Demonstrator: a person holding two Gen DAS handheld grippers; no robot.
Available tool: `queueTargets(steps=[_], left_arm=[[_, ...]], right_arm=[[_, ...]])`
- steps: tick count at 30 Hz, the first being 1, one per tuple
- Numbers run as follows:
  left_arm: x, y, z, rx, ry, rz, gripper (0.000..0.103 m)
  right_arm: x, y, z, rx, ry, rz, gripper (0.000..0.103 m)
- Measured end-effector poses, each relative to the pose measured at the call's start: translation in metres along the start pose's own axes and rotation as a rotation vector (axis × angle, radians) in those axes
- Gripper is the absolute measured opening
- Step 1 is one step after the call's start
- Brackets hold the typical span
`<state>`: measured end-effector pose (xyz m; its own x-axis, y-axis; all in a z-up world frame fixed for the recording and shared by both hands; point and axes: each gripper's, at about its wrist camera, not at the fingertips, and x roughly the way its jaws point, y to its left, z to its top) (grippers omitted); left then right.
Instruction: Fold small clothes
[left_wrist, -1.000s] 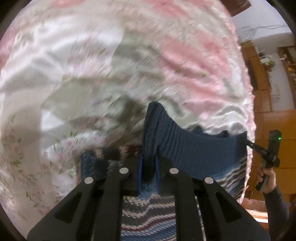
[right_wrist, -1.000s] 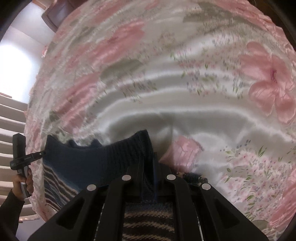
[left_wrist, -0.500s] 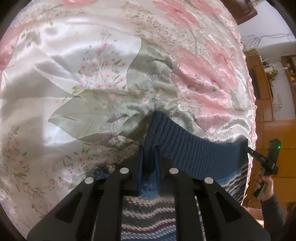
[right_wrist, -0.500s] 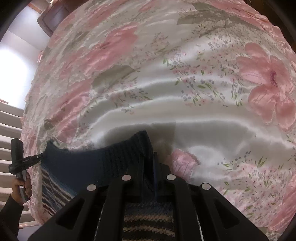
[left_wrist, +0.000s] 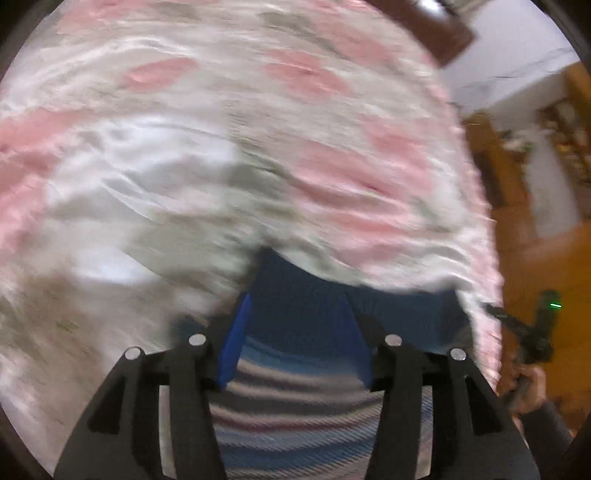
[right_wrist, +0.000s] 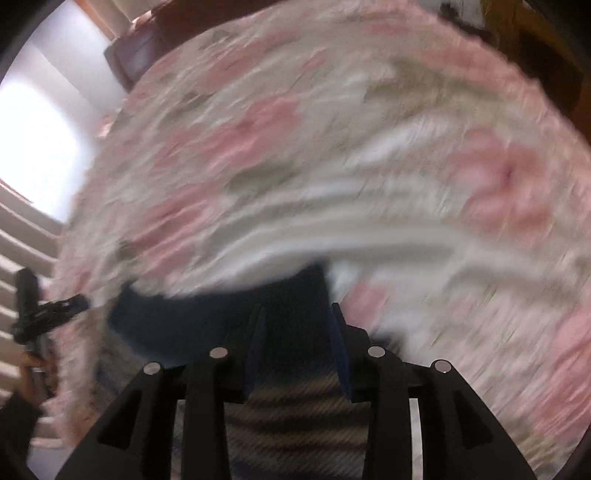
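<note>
Over the striped knit (left_wrist: 295, 402), left gripper (left_wrist: 295, 325) and right gripper (right_wrist: 295, 332) gape

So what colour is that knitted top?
Navy band, blue, white and maroon stripes on the top; clearest in the left wrist view.

No text, label, brand or number can be read anywhere — both views are blurred.

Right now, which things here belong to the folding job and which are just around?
Job:
- striped knit garment
- left claw, open
- right claw, open

Just around:
- floral bedspread
- dark wooden furniture
- bright window
</note>
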<state>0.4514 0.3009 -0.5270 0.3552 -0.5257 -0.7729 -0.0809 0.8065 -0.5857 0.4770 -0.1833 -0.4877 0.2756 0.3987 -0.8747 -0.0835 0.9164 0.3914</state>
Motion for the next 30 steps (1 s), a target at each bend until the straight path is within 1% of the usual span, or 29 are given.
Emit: queueTargets(steps=[1, 2, 3, 4, 5, 6, 7, 8, 9, 10, 11, 12, 13, 15, 16, 17, 18, 19, 20, 21, 22, 23, 24, 25, 27, 28, 29, 30], left_arm=[[0.008, -0.002, -0.008, -0.006, 0.034, -0.035, 0.051], [0.016, 0.000, -0.014, -0.015, 0.061, -0.044, 0.050], [0.032, 0.007, -0.023, -0.043, 0.107, -0.040, 0.047], [0.041, 0.013, -0.028, -0.061, 0.131, -0.031, 0.044], [0.052, 0.024, -0.033, -0.092, 0.153, -0.008, 0.039], [0.056, 0.032, -0.035, -0.114, 0.156, 0.000, 0.025], [0.058, 0.040, -0.036, -0.134, 0.157, 0.003, 0.016], [0.058, 0.049, -0.036, -0.159, 0.158, 0.001, 0.007], [0.056, 0.056, -0.037, -0.185, 0.161, -0.006, 0.006], [0.050, 0.057, -0.037, -0.189, 0.155, -0.003, 0.007], [0.040, 0.053, -0.039, -0.177, 0.138, 0.010, 0.023], [0.026, 0.041, -0.045, -0.144, 0.110, -0.003, 0.044], [0.013, 0.029, -0.050, -0.107, 0.083, -0.021, 0.048], [-0.010, 0.006, -0.071, -0.035, 0.061, -0.084, 0.049], [-0.017, 0.002, -0.084, -0.034, 0.054, -0.114, 0.051], [-0.017, 0.002, -0.093, -0.033, 0.058, -0.108, 0.050], [-0.013, 0.007, -0.105, -0.036, 0.071, -0.081, 0.048], [-0.005, 0.015, -0.114, -0.054, 0.092, -0.066, 0.047], [0.004, 0.026, -0.121, -0.072, 0.115, -0.036, 0.041], [0.012, 0.037, -0.126, -0.065, 0.128, 0.000, 0.027], [0.016, 0.046, -0.129, -0.064, 0.132, 0.019, 0.020], [0.016, 0.056, -0.129, -0.085, 0.128, 0.022, 0.007], [0.018, 0.066, -0.125, -0.106, 0.129, 0.022, 0.002], [0.019, 0.074, -0.125, -0.119, 0.129, 0.022, 0.002], [0.014, 0.077, -0.126, -0.126, 0.130, 0.024, 0.001], [0.005, 0.070, -0.125, -0.110, 0.117, 0.032, 0.005], [-0.004, 0.065, -0.125, -0.095, 0.100, 0.025, 0.032], [-0.019, 0.050, -0.127, -0.081, 0.066, -0.023, 0.049]], right_arm=[[0.005, -0.001, -0.006, 0.009, 0.024, 0.014, 0.034], [0.015, -0.005, -0.016, 0.016, 0.061, 0.007, 0.034], [0.023, -0.012, -0.021, 0.030, 0.084, -0.003, 0.033], [0.029, -0.020, -0.024, 0.056, 0.096, -0.003, 0.028], [0.033, -0.037, -0.027, 0.107, 0.095, 0.002, 0.012], [0.035, -0.048, -0.028, 0.138, 0.095, 0.005, 0.000], [0.036, -0.063, -0.028, 0.188, 0.092, 0.039, 0.000], [0.035, -0.069, -0.032, 0.224, 0.090, 0.069, 0.000], [0.032, -0.071, -0.033, 0.235, 0.087, 0.079, 0.000], [0.026, -0.067, -0.034, 0.219, 0.076, 0.066, 0.000], [0.014, -0.060, -0.037, 0.201, 0.054, 0.070, 0.009], [0.001, -0.054, -0.042, 0.211, 0.027, 0.120, 0.014], [-0.009, -0.047, -0.050, 0.209, 0.019, 0.174, 0.015], [-0.020, -0.036, -0.067, 0.194, 0.026, 0.257, 0.015], [-0.022, -0.036, -0.074, 0.203, 0.031, 0.285, 0.015], [-0.020, -0.041, -0.086, 0.225, 0.051, 0.308, 0.016], [-0.015, -0.046, -0.096, 0.239, 0.066, 0.302, 0.017], [-0.010, -0.056, -0.104, 0.248, 0.081, 0.278, 0.017], [-0.002, -0.070, -0.112, 0.271, 0.101, 0.249, 0.009], [0.004, -0.087, -0.119, 0.305, 0.114, 0.261, 0.000], [0.005, -0.102, -0.121, 0.324, 0.109, 0.259, 0.000], [0.004, -0.110, -0.123, 0.325, 0.098, 0.256, 0.000], [0.003, -0.117, -0.124, 0.333, 0.094, 0.269, 0.000], [0.002, -0.122, -0.125, 0.345, 0.096, 0.283, 0.000], [-0.004, -0.117, -0.122, 0.332, 0.086, 0.263, 0.000], [-0.013, -0.113, -0.122, 0.332, 0.073, 0.258, 0.000], [-0.026, -0.104, -0.123, 0.323, 0.047, 0.279, 0.005], [-0.040, -0.094, -0.127, 0.301, 0.023, 0.319, 0.005]])
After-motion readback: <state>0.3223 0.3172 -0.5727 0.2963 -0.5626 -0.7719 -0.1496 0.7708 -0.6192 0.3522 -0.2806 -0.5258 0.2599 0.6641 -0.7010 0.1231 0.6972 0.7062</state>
